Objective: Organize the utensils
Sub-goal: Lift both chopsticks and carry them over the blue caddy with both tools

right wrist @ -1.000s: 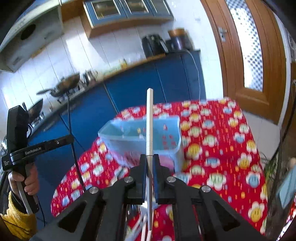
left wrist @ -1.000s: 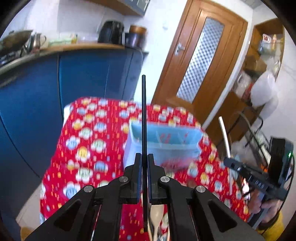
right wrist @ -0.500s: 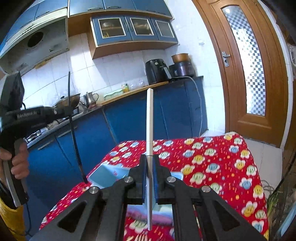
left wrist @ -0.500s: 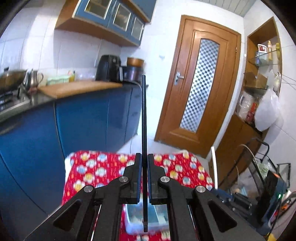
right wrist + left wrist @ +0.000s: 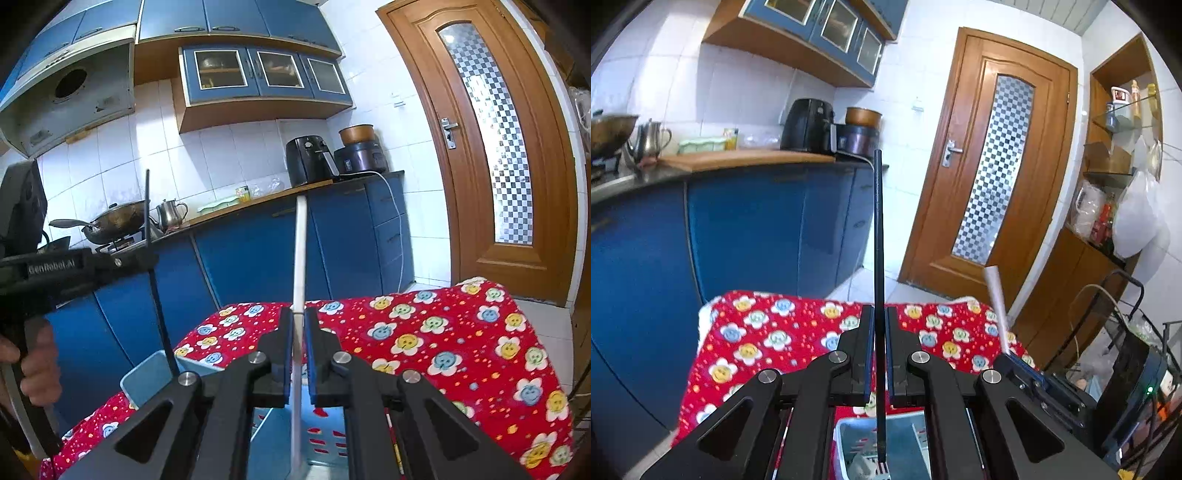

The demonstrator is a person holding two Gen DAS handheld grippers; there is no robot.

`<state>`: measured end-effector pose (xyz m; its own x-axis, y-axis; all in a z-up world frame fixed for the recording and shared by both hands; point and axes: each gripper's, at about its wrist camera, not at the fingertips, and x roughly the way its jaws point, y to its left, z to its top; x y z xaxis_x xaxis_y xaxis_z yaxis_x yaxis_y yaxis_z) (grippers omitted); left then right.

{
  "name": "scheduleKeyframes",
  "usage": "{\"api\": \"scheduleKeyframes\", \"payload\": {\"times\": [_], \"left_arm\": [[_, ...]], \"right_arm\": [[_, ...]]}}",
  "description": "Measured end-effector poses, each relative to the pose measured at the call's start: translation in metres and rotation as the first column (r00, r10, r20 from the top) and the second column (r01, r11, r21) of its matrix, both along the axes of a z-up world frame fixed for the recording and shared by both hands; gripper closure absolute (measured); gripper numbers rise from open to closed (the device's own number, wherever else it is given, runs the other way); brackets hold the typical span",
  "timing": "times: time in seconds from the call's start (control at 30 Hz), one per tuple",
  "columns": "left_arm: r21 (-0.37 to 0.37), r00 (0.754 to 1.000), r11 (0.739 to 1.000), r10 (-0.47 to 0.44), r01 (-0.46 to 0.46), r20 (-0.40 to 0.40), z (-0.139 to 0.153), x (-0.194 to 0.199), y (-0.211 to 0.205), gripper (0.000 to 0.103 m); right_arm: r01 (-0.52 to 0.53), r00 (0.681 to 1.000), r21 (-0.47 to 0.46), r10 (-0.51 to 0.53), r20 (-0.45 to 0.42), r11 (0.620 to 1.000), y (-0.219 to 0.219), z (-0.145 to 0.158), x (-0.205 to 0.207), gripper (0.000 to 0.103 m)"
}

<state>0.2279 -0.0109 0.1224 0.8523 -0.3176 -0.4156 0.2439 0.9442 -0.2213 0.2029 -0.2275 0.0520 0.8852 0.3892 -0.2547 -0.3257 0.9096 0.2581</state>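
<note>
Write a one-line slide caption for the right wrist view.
Right gripper holds white chopstick upright over blue bin.

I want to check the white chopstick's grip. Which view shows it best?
The right wrist view: the long white chopstick runs centrally, clamped between the right tongs. The left wrist view shows only its upper part, beside the left tongs.

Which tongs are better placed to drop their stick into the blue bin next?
Left, probably. The left tongs hold the black chopstick upright with its lower tip already over the blue bin.
</note>
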Motion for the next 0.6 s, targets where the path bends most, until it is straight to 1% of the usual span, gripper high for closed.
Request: {"api": "scheduleKeyframes", "payload": {"times": [0.1,0.23,0.4,0.47,0.6], "left_arm": [[0.004,1.000,1.000,-0.008,0.008,-0.014,-0.014,0.000,0.000,0.098],[0.008,0.999,1.000,-0.016,0.017,-0.038,-0.026,0.000,-0.001,0.098],[0.017,0.999,1.000,-0.025,0.026,-0.042,-0.031,-0.005,-0.002,0.098],[0.019,0.999,1.000,-0.023,0.024,-0.044,-0.032,-0.007,-0.003,0.098],[0.022,0.999,1.000,-0.016,0.017,-0.041,-0.032,-0.009,-0.002,0.098]], "right_arm": [[0.000,1.000,0.009,0.000,-0.007,1.000,-0.001,-0.008,-0.002,0.095],[-0.001,1.000,-0.006,0.001,-0.023,1.000,-0.001,-0.012,-0.009,0.095],[0.006,1.000,-0.019,-0.006,-0.013,1.000,-0.001,-0.009,-0.017,0.095],[0.009,1.000,-0.011,-0.009,-0.011,1.000,-0.002,-0.006,-0.018,0.095],[0.025,1.000,-0.023,-0.025,0.001,0.999,-0.004,0.004,-0.020,0.095]]}}
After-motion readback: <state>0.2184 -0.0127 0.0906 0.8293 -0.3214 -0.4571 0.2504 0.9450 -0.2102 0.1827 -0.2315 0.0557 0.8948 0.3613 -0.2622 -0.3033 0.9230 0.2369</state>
